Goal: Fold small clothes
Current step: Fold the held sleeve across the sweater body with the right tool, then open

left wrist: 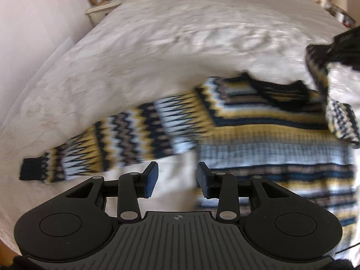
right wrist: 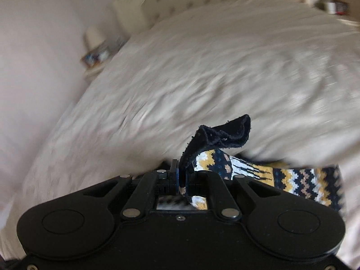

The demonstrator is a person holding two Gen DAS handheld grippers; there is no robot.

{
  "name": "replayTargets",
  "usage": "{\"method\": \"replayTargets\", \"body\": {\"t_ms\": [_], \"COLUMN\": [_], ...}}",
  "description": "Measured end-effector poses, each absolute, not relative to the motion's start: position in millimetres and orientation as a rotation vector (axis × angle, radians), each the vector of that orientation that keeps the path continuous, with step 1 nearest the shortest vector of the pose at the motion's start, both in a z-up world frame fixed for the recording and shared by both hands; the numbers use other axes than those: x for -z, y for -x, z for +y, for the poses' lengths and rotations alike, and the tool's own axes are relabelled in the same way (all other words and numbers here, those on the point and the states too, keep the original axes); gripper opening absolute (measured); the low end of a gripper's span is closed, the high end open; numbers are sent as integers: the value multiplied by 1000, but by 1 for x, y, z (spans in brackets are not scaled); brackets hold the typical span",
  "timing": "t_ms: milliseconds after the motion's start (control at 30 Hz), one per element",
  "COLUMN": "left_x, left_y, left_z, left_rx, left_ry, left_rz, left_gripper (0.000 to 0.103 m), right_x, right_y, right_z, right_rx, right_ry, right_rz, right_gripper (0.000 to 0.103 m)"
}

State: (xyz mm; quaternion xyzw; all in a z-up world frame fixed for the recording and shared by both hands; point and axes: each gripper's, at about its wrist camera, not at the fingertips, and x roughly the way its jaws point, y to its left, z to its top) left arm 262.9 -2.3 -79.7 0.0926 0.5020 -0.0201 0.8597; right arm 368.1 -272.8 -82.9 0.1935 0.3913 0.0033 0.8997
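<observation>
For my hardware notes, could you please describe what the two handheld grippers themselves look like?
Both are matte black plastic. The left gripper has two round housings beside a ribbed grey centre plate bearing a small crosshair mark, silver pivot pins, linkage bars, and blue-padded fingers. The right gripper has the same build, though its centre looks plain black. No cables or sleeves are clearly visible.

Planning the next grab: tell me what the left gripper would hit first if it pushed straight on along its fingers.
Probably the white bedcover: the left gripper has open, empty jaws, and bare cover shows between them. The sweater body lies just right of that line, its spread sleeve just beyond, so depth is uncertain.
</observation>
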Motion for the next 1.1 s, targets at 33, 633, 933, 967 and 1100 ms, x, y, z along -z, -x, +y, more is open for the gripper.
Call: {"method": "replayTargets", "body": {"t_ms": [33, 633, 933, 967, 1100], "left_x": [81, 110, 133, 136, 144], "left_y": [-267, -304, -307, -306, -299], "left_z": [10, 95, 129, 138, 174], "left_rx": [37, 48, -46, -65, -125], "left_ry": [-196, -133, -51, -31, 74], "left_rz": [1059, 1113, 1111, 1109, 1095], "left_gripper": [37, 37, 37, 37, 37], "right_x": [91, 160, 164, 168, 194], "right_y": [-372, -383, -398, -403, -422], "right_z": [-252, -101, -115, -113, -101], "right_rx": [-21, -149, -69, -71, -66], "right_ry": [-389, -153, -210, -203, -172], "right_rz": [831, 990, 1015, 1028, 1111], "right_gripper": [11, 56, 51, 51, 51]}}
